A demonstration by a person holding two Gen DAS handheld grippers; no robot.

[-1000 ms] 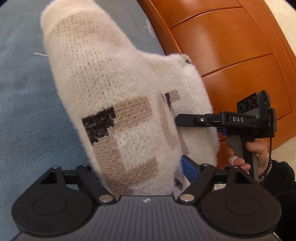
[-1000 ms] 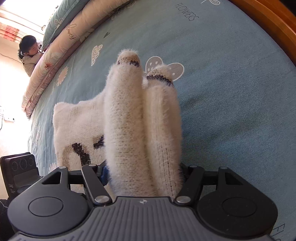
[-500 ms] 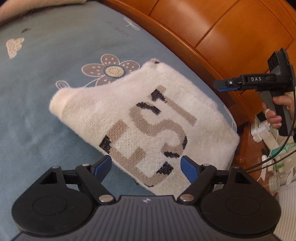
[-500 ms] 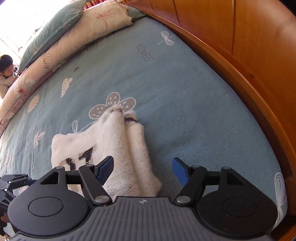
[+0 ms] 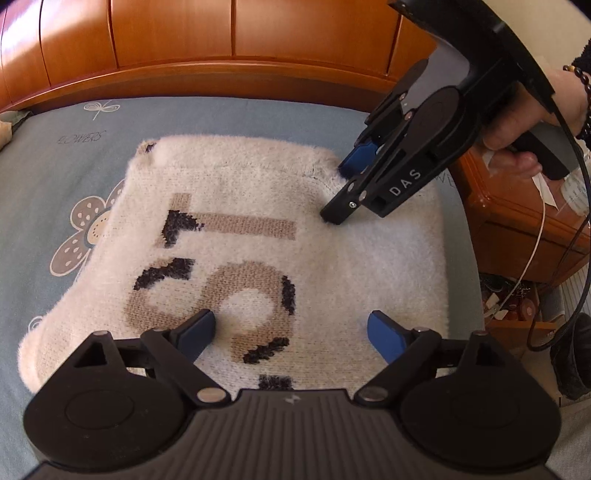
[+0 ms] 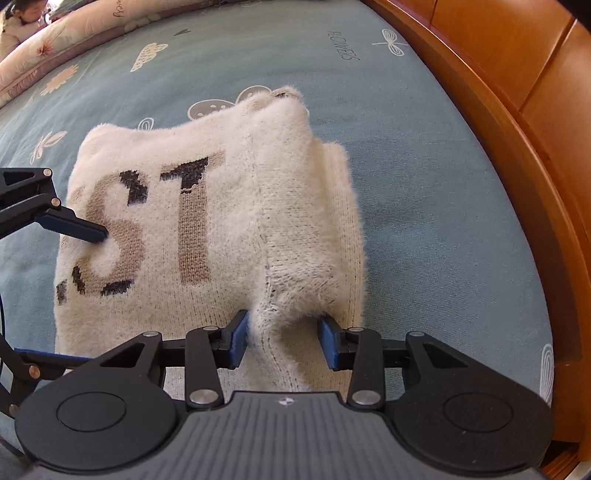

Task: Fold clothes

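A fluffy cream sweater (image 5: 280,236) with tan and black letters lies folded on the blue bedsheet (image 5: 44,192); it also shows in the right wrist view (image 6: 207,221). My left gripper (image 5: 291,332) is open and hovers low over the sweater's near edge, empty. My right gripper (image 6: 282,341) has its jaws part closed around a raised fold of the sweater (image 6: 291,302) near its right edge. The right gripper also shows in the left wrist view (image 5: 343,188), its tips pressed into the sweater's far right part.
An orange wooden bed frame (image 5: 229,48) runs along the far side and curves along the right (image 6: 517,147). A wooden nightstand (image 5: 524,221) with cables stands beside the bed. Pillows (image 6: 74,40) and a child (image 6: 18,18) are far off.
The sweater was held up in both grippers, then laid down on the bed and let go. Now the left gripper is open above it and the right has closed onto a fold.
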